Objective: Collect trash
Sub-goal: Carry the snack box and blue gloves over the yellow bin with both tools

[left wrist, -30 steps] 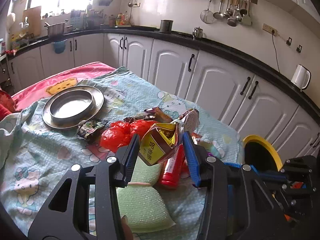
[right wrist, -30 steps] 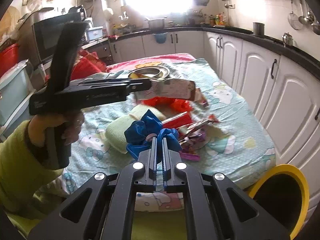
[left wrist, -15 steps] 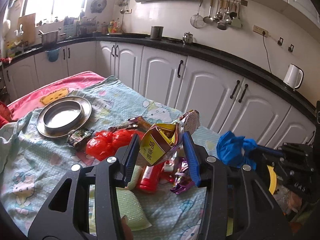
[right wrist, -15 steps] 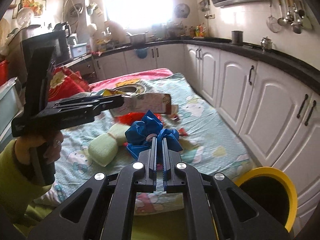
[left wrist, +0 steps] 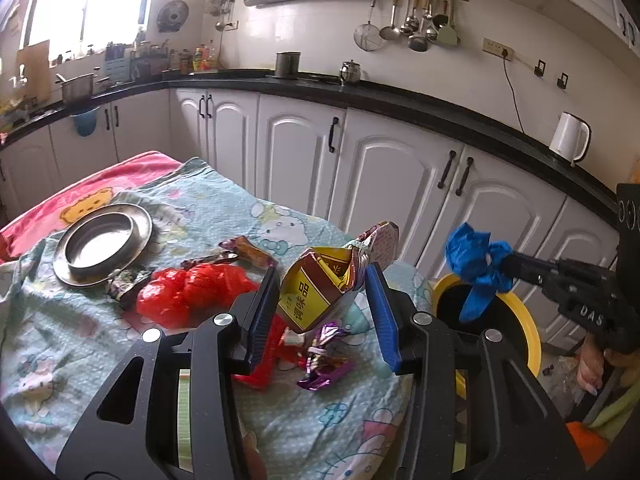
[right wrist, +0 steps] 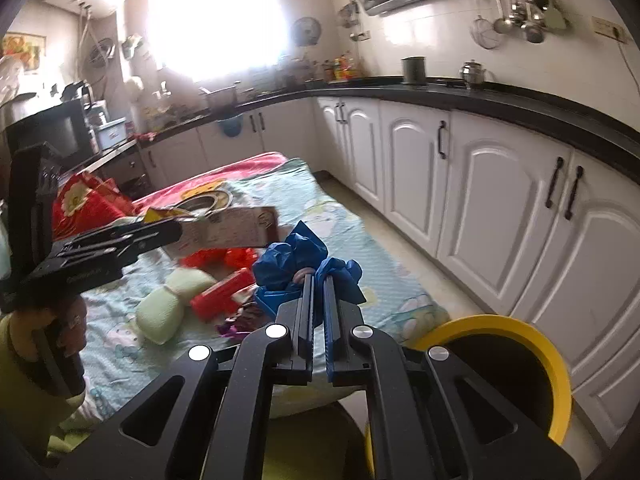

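The left gripper (left wrist: 322, 304) is clamped on a yellow-brown snack packet (left wrist: 320, 284), held above the table (left wrist: 60, 344). The right gripper (right wrist: 318, 280) is clamped on a crumpled blue bag (left wrist: 476, 264), held over the yellow-rimmed bin (left wrist: 520, 320) at the table's right end. A red bag (left wrist: 188, 292) lies on the table.
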The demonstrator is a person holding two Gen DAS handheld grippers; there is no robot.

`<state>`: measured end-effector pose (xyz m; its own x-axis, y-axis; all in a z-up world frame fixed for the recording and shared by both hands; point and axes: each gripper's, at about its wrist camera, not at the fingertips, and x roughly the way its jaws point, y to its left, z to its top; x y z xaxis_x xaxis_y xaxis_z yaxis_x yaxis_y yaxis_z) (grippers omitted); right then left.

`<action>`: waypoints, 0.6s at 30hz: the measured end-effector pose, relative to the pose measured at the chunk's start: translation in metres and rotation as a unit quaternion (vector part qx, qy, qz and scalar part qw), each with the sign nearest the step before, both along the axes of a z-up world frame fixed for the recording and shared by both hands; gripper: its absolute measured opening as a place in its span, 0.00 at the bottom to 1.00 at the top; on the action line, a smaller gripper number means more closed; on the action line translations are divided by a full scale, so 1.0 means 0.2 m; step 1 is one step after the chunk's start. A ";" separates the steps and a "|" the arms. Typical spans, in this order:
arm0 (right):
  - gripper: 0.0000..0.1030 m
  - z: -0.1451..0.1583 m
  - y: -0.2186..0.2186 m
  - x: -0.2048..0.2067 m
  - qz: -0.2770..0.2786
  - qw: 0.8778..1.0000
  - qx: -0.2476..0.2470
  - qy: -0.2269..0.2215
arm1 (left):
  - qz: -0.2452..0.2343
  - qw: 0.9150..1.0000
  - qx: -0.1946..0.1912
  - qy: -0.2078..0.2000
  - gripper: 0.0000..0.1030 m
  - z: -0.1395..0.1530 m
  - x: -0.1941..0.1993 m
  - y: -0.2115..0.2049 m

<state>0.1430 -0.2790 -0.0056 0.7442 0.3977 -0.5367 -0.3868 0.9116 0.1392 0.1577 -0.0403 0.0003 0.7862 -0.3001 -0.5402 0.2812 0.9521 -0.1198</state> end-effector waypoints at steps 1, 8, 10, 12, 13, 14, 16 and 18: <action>0.04 0.00 -0.02 0.00 -0.007 1.000 0.002 -0.001 | -0.002 1.000 0.001 0.000 0.35 0.00 0.00 -0.01; 0.04 0.01 -0.18 0.01 -0.046 0.999 0.014 -0.003 | -0.021 1.000 0.005 0.001 0.35 -0.01 0.00 -0.12; 0.04 0.01 -0.21 0.01 -0.056 0.998 0.016 -0.003 | -0.028 1.000 0.007 -0.001 0.35 -0.01 0.00 -0.16; 0.04 0.02 -0.26 0.01 -0.066 0.998 0.018 -0.005 | -0.035 0.999 0.009 -0.001 0.35 -0.01 0.00 -0.20; 0.04 0.02 -0.29 0.01 -0.072 0.997 0.019 -0.006 | -0.039 0.999 0.010 0.000 0.35 -0.01 0.00 -0.22; 0.04 0.02 -0.30 0.01 -0.076 0.997 0.020 -0.006 | -0.042 0.999 0.011 0.000 0.35 -0.01 0.00 -0.24; 0.04 0.02 -0.35 0.00 -0.088 0.996 0.021 -0.007 | -0.050 0.999 0.015 0.002 0.35 -0.02 0.00 -0.28; 0.04 0.02 -0.39 0.00 -0.099 0.995 0.023 -0.007 | -0.059 0.998 0.017 0.002 0.35 -0.03 0.00 -0.32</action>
